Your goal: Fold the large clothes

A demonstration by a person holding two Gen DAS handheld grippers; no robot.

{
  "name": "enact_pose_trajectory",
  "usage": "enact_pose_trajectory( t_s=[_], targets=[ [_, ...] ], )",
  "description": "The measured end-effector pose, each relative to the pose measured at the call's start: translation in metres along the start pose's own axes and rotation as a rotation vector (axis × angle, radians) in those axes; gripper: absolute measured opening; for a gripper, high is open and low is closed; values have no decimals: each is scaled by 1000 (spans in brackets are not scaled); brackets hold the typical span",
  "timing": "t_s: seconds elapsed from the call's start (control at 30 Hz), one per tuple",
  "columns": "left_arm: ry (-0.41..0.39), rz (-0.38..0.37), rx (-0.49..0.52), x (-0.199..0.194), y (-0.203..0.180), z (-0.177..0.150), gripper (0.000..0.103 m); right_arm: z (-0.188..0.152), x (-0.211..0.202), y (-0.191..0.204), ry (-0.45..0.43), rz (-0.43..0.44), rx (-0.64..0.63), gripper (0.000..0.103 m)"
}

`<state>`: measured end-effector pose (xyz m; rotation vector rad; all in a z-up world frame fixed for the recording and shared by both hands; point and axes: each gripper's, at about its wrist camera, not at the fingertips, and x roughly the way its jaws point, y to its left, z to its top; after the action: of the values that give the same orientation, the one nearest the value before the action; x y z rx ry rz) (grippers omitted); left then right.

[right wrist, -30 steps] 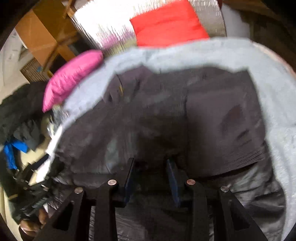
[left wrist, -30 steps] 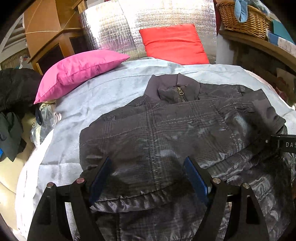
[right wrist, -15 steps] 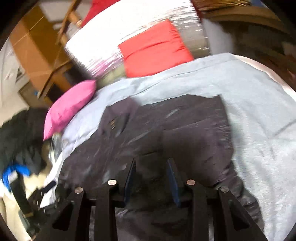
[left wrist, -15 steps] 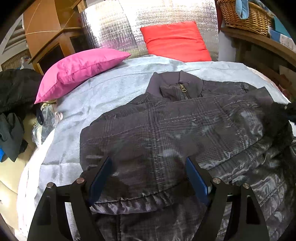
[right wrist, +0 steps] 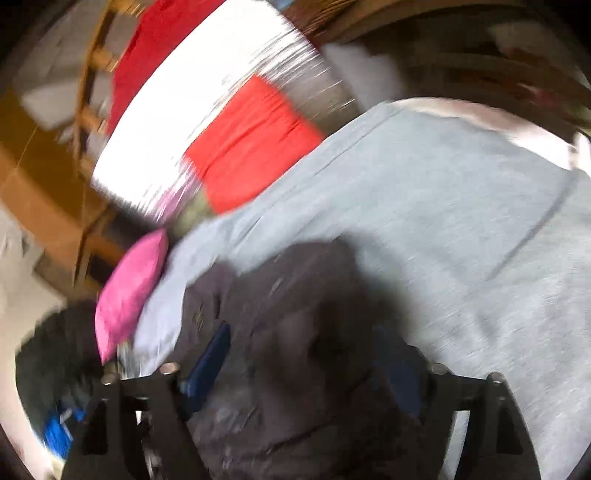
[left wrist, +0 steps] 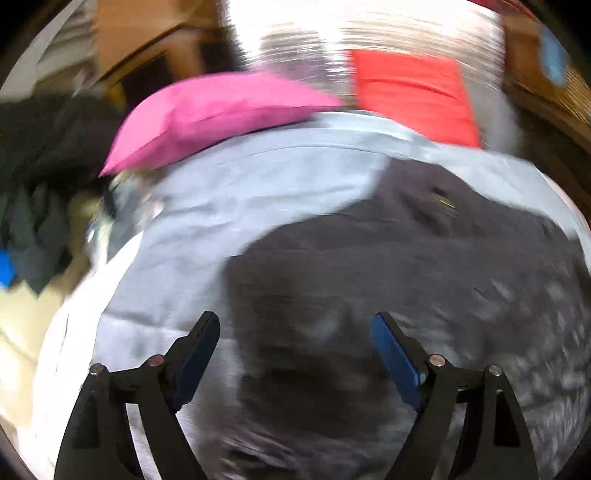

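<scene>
Left gripper (left wrist: 295,332): jaws spread wide, nothing between the blue pads (left wrist: 393,352). Both fingers hang above the near part of the dark jacket (left wrist: 388,280), the left finger over the jacket's edge where it meets the pale grey sheet (left wrist: 229,192). Contact with the cloth cannot be confirmed; the frame is heavily blurred.

Right gripper (right wrist: 303,354): jaws likewise parted wide, released. A raised bulge of the jacket (right wrist: 295,332) fills the space between the fingers, and the right pad is hard to make out against it. The left pad (right wrist: 207,363) is visible, blue, at the jacket's left side. Whether either pad touches the fabric cannot be told.

Jacket: lies spread on the sheet-covered bed, collar away from the left wrist camera, with a small brass-coloured zip pull (left wrist: 447,202) showing near the collar. Its surface is dark, slightly glossy and rumpled. In the right wrist view, bare sheet (right wrist: 461,221) extends to the right of the garment.

Surroundings: pink pillow (left wrist: 207,118) at the far left of the bed, red pillow (left wrist: 410,92) beyond the collar, resting against a silver reflective panel (left wrist: 369,29). Dark clothing pile (left wrist: 40,155) sits off the bed to the left. Wooden furniture (right wrist: 40,192) stands behind.
</scene>
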<state>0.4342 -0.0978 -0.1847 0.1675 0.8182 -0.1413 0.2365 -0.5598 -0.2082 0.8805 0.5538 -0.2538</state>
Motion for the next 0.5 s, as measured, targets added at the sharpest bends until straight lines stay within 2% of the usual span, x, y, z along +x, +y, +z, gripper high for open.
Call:
enact_pose_trajectory(
  t_s=[0.13, 0.23, 0.33, 0.43, 0.5],
  targets=[
    [132, -89, -205, 37, 43, 2, 85, -1, 31, -15, 71, 17, 48, 84],
    [233, -132, -268, 60, 48, -10, 85, -11, 55, -13, 142, 15, 35, 81],
    [250, -138, -280, 64, 45, -14, 85, -23, 68, 3, 184, -56, -70, 47],
    [226, -108, -249, 56, 38, -12, 85, -31, 58, 21, 122, -113, -175, 43],
    [226, -103, -218, 48, 32, -13, 85, -35, 56, 27, 115, -119, -188, 43]
  ],
)
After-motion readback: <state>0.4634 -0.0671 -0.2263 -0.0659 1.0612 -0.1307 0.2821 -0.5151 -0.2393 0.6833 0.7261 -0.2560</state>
